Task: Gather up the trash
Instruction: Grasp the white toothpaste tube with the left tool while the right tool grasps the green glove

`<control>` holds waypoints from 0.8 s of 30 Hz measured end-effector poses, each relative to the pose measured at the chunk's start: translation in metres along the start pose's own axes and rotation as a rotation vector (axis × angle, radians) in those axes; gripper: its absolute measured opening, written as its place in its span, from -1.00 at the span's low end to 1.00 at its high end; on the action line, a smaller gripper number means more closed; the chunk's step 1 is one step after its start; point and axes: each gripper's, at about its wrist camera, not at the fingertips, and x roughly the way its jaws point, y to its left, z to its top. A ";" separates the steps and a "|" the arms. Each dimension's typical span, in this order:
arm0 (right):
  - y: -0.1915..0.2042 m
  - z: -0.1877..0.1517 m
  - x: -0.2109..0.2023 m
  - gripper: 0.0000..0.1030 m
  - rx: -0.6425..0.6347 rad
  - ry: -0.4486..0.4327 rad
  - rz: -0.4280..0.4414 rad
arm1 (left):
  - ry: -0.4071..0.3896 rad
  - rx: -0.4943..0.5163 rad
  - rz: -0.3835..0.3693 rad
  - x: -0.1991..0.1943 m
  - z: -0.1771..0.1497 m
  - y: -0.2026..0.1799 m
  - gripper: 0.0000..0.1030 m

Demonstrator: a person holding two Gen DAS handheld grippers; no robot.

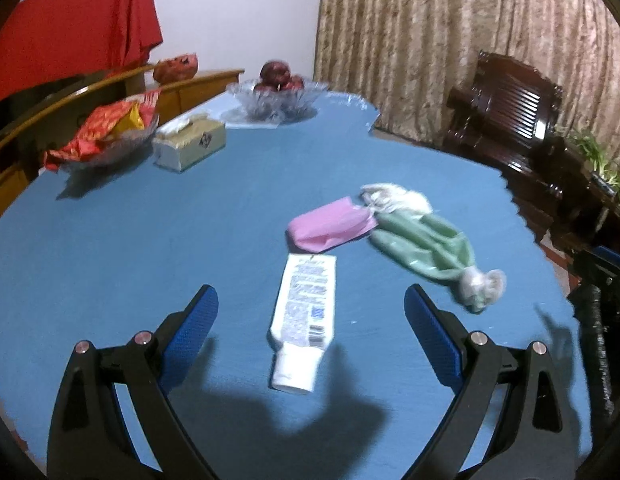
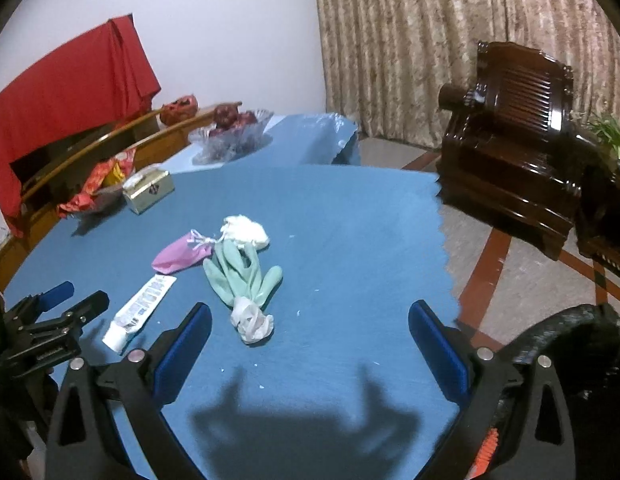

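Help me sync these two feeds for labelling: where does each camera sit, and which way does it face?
Left wrist: on the left gripper, facing forward over the white tube; its own open fingers show.
Right wrist: on the right gripper, facing the green glove; its open fingers show, with the left gripper at the left edge.
Shared: tube, glove, pink pouch, blue table.

Blue-clothed table (image 1: pixel 150 248): white tube (image 1: pixel 304 320), pink pouch (image 1: pixel 329 226), green glove (image 1: pixel 421 244), tissue box (image 1: pixel 190 142), two glass bowls.
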 end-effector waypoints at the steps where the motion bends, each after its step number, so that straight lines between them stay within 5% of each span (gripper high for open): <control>1: 0.001 -0.001 0.005 0.88 -0.002 0.007 0.000 | 0.009 -0.004 0.001 0.004 -0.002 0.001 0.77; 15: 0.010 -0.001 0.059 0.88 -0.012 0.075 0.017 | 0.142 -0.020 0.009 0.043 -0.024 0.010 0.48; 24: 0.019 -0.006 0.080 0.88 -0.030 0.114 0.043 | 0.180 -0.011 -0.018 0.048 -0.028 0.008 0.03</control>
